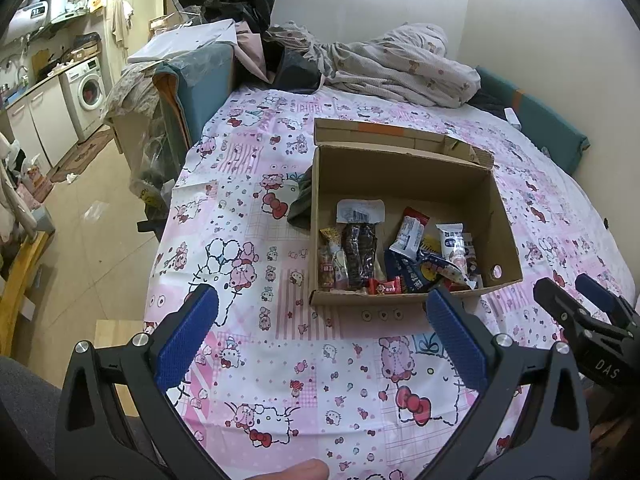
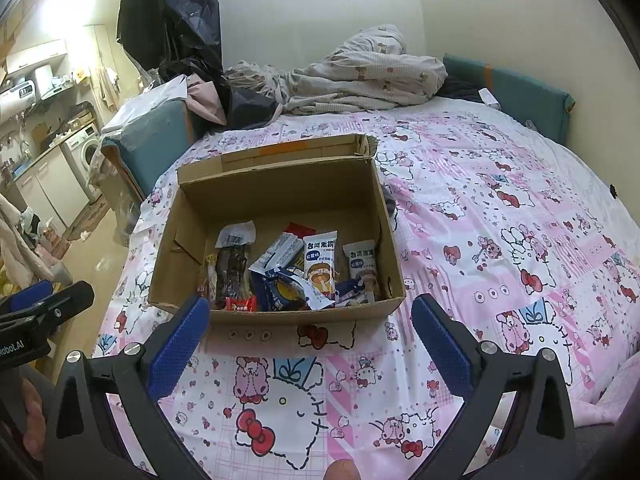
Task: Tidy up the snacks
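An open cardboard box [image 1: 404, 172] [image 2: 280, 196] stands on a bed with a pink cartoon sheet [image 1: 280, 360] [image 2: 480, 240]. Inside lie several snack packets [image 1: 408, 256] [image 2: 296, 268]: a dark long pack with a white label [image 1: 360, 248] [image 2: 232, 264], white and blue packs, and a small red candy [image 1: 386, 286] [image 2: 241, 303]. My left gripper [image 1: 320, 312] is open and empty, above the sheet just in front of the box. My right gripper [image 2: 310, 316] is open and empty, also in front of the box; it shows at the right edge of the left wrist view [image 1: 576, 296].
A crumpled blanket [image 1: 392, 68] [image 2: 360, 72] and dark clothes lie at the head of the bed. A teal headboard [image 1: 536, 120] [image 2: 516, 96] runs along the wall. A dark cloth [image 1: 302, 204] lies left of the box. A kitchen with a washing machine [image 1: 90, 88] is at far left.
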The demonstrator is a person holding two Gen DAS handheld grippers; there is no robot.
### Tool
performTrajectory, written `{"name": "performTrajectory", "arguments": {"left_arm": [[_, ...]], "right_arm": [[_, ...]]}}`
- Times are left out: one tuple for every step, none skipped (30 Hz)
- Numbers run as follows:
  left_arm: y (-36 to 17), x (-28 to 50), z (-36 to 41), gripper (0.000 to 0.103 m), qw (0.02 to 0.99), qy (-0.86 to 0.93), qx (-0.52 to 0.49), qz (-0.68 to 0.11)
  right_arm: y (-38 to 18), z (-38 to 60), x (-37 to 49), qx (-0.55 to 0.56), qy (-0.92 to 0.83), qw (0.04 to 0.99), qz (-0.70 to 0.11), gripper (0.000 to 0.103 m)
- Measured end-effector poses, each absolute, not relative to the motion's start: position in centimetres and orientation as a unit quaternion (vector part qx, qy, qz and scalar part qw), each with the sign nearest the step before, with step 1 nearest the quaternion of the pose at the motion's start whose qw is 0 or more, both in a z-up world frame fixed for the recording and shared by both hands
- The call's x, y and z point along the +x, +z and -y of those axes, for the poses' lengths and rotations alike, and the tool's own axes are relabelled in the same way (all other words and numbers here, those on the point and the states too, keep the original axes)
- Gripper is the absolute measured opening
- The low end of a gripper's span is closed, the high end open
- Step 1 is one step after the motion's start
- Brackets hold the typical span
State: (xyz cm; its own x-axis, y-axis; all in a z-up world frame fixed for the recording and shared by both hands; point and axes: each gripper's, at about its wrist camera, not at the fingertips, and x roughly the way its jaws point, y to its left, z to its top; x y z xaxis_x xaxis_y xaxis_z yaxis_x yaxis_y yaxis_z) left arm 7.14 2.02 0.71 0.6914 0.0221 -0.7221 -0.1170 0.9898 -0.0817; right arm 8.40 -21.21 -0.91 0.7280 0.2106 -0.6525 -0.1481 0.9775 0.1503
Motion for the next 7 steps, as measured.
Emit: {"name": "performTrajectory", "arguments": {"left_arm": [[0.68, 7.17, -2.02, 0.103, 0.917, 0.038, -0.061, -0.392], [0.56, 7.19, -2.07, 0.103, 0.917, 0.038, -0.062, -0.393], [0.44, 7.22, -2.12, 0.103, 0.916, 0.038, -0.062, -0.395], [0.28, 7.24, -2.16, 0.103, 0.915, 0.039, -0.061, -0.398], [0.15, 7.25, -2.15, 0.103, 0.914, 0.039, -0.061, -0.399], [0.04, 7.27, -2.14, 0.103, 0.914, 0.039, -0.06, -0.4], [-0.08, 7.31, -2.11, 0.103, 0.913, 0.039, -0.059, -0.402]], "right_arm": [[-0.93, 21.23, 8.38, 0.044, 0.097, 0.928, -0.356, 0.103], [-0.87, 21.17, 8.41, 0.044, 0.097, 0.928, -0.356, 0.103], [-0.92, 21.26, 8.35, 0.044, 0.097, 0.928, -0.356, 0.103], [-0.87, 21.17, 8.41, 0.045, 0.097, 0.929, -0.356, 0.103], [-0.87, 21.16, 8.42, 0.044, 0.097, 0.929, -0.356, 0.103], [-0.91, 21.19, 8.41, 0.045, 0.097, 0.928, -0.356, 0.103], [-0.95, 21.21, 8.42, 0.044, 0.097, 0.928, -0.356, 0.103]]}}
